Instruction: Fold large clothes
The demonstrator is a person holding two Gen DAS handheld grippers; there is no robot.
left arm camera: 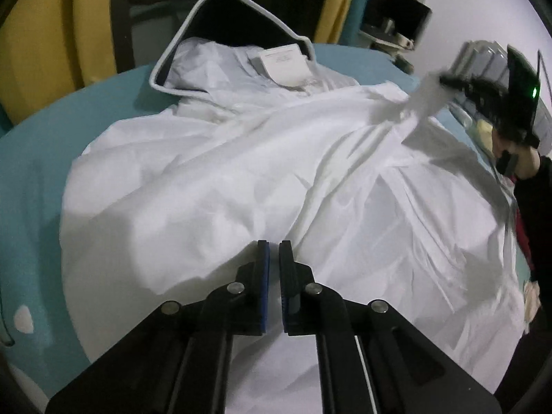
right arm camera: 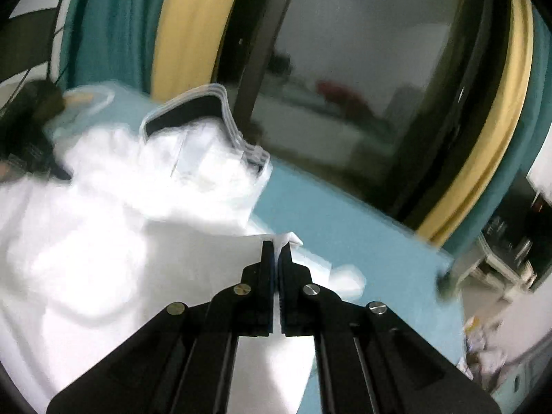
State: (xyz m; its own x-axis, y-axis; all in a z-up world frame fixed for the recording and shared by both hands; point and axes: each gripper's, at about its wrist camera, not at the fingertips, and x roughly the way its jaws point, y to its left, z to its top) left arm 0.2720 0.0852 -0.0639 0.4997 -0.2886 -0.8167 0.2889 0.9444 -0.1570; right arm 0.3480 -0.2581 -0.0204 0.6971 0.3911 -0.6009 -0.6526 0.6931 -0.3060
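Observation:
A large white hooded garment (left arm camera: 262, 172) lies spread and wrinkled on a teal surface (left arm camera: 38, 158). Its hood (left arm camera: 220, 34) has a dark lining and grey trim, with a white label (left arm camera: 284, 62) below it. My left gripper (left arm camera: 274, 252) is shut just above the cloth near its lower edge, with nothing visibly pinched. My right gripper (right arm camera: 277, 248) is shut on a white sleeve edge (right arm camera: 284, 239) and holds it up. It shows in the left wrist view (left arm camera: 445, 81), lifting that sleeve at the right. The right wrist view is blurred; the garment (right arm camera: 103, 227) fills its left.
Yellow and teal curtains (right arm camera: 186, 34) and a dark window (right arm camera: 362, 69) stand behind the surface. A shelf with small items (left arm camera: 396, 24) is at the back right. The person's dark sleeve (left arm camera: 531, 207) is at the right edge. A small white spot (left arm camera: 23, 317) marks the teal surface at left.

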